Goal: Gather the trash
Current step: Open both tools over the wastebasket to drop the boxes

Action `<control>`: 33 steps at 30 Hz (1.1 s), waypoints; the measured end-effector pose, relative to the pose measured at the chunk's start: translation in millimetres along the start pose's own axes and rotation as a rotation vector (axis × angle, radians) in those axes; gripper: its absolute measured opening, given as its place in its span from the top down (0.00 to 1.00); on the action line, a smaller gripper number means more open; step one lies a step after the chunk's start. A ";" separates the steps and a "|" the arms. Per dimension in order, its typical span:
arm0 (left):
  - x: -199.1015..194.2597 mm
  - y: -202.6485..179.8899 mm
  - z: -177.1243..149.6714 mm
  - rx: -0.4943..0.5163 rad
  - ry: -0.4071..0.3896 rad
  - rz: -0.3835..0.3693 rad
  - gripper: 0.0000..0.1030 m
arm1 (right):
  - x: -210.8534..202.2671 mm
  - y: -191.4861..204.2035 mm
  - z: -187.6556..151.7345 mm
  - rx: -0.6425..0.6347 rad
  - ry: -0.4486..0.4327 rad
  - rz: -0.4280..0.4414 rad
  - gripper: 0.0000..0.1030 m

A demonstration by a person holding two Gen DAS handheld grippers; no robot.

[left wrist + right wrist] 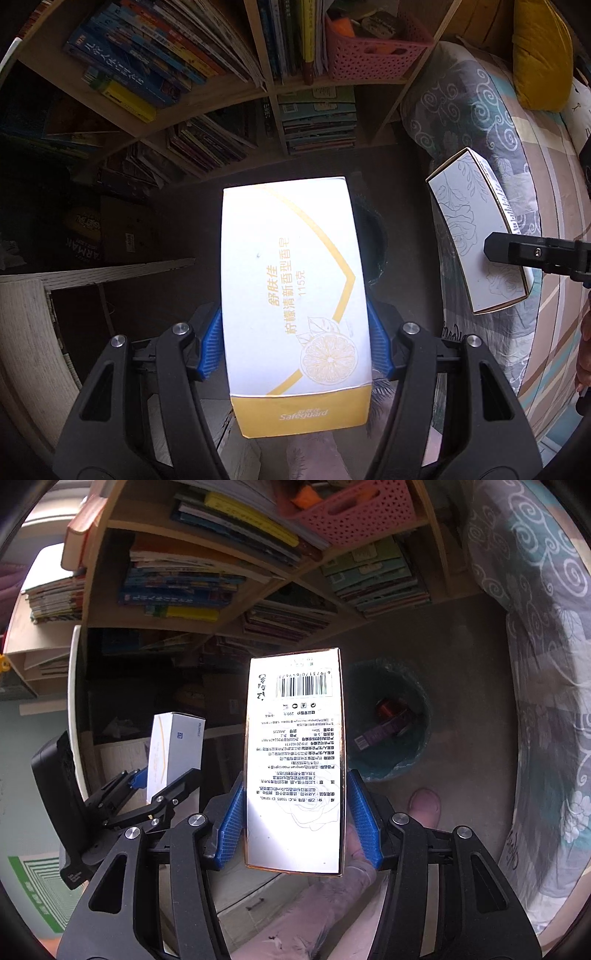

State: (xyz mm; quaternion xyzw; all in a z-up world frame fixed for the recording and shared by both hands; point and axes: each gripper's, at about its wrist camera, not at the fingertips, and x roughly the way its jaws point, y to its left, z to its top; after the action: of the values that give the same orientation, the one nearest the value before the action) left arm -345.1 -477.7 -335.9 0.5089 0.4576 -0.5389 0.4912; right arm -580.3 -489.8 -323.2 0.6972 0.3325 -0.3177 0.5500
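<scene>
Below, a white and yellow soap box [295,295] with a lemon print is clamped between the pads of the left gripper [295,339]. A white carton [295,760] with a barcode is gripped by the right gripper [295,823]. A bin [388,720] holding wrappers is seen on the floor, near a bookshelf [221,572] and a patterned quilt [546,664].

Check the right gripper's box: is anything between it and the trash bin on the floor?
Nothing visible. The white box hangs in the right gripper, and the bin beyond it has an open mouth, trash already inside.
</scene>
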 end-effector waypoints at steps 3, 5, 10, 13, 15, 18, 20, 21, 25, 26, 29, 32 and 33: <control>20.1 -0.9 -0.6 -0.005 0.022 -0.006 0.42 | 17.9 -12.6 1.4 0.007 0.020 -0.006 0.48; 32.4 -1.5 -0.8 -0.014 0.035 -0.018 0.42 | 28.8 -19.8 2.3 0.009 0.030 -0.008 0.48; 67.4 -3.4 -0.2 -0.015 0.067 -0.026 0.42 | 56.8 -36.4 6.9 0.018 0.049 -0.016 0.48; 84.3 -4.5 -0.9 -0.009 0.082 -0.045 0.42 | 70.8 -46.6 11.6 0.027 0.052 -0.010 0.48; 96.0 -7.1 -0.6 0.009 0.092 -0.048 0.42 | 79.5 -53.3 13.5 0.044 0.056 -0.005 0.48; 110.1 -10.7 -0.1 0.027 0.108 -0.052 0.42 | 90.9 -63.8 17.1 0.071 0.060 0.009 0.48; 117.7 -12.7 0.8 0.038 0.118 -0.061 0.41 | 96.7 -67.1 19.8 0.086 0.073 0.035 0.46; 120.4 -13.4 1.2 0.040 0.120 -0.066 0.41 | 99.4 -68.2 21.3 0.090 0.080 0.043 0.46; 128.5 -19.0 3.8 0.063 0.121 -0.047 0.32 | 102.4 -71.3 25.0 0.090 0.074 0.065 0.37; 129.3 -19.1 4.4 0.068 0.119 -0.039 0.24 | 102.3 -71.9 25.9 0.090 0.076 0.076 0.32; 130.5 -16.1 4.8 0.055 0.105 -0.038 0.18 | 100.6 -70.6 26.7 0.068 0.073 0.071 0.29; 132.0 -13.7 3.5 0.046 0.112 -0.041 0.18 | 97.6 -73.6 25.1 0.079 0.069 0.073 0.29; 131.6 -13.4 2.5 0.047 0.112 -0.038 0.18 | 96.5 -73.8 24.4 0.083 0.061 0.074 0.29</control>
State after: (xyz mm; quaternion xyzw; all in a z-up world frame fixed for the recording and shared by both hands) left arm -358.6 -487.3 -467.2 0.5409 0.4809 -0.5295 0.4424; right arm -586.6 -489.8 -447.0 0.7406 0.3097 -0.2892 0.5215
